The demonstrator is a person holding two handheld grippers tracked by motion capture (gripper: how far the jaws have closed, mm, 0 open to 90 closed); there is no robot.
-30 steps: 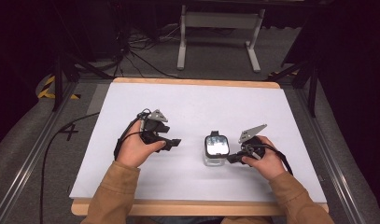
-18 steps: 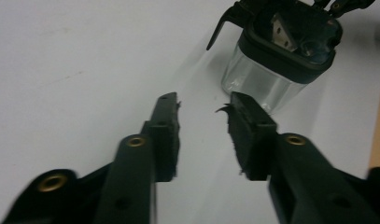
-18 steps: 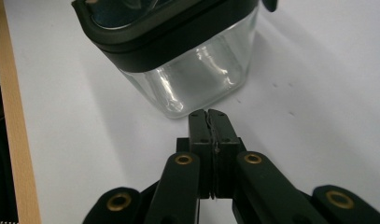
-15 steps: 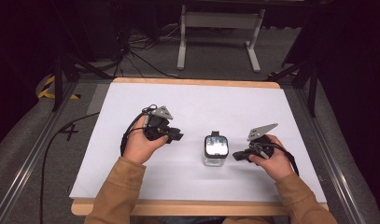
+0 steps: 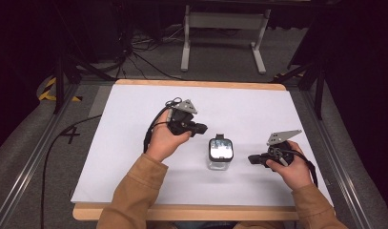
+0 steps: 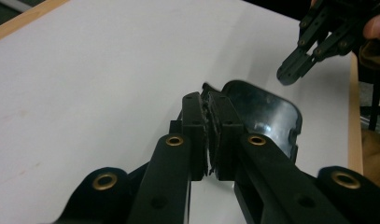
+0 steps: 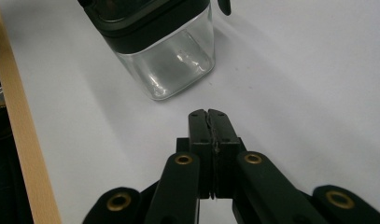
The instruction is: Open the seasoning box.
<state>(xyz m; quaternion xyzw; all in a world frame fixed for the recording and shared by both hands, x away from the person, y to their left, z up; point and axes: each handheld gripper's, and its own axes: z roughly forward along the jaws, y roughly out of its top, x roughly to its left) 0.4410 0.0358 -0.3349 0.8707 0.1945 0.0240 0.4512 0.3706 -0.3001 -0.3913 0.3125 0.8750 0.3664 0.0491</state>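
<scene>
Left gripper (image 5: 201, 129) nearer jar (image 5: 220, 153), white tabletop (image 5: 258, 109), dark room

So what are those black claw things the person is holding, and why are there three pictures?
They are hand-held grippers, like big tweezers. A person holds the left gripper and the right gripper, one in each hand. One picture comes from a camera high above the white table. The other two come from small cameras riding on each gripper, looking along its black jaws. On the table stands a clear container with a black lid. Both grippers have their jaws pressed together and hold nothing; they sit on either side of the container without touching it.
</scene>
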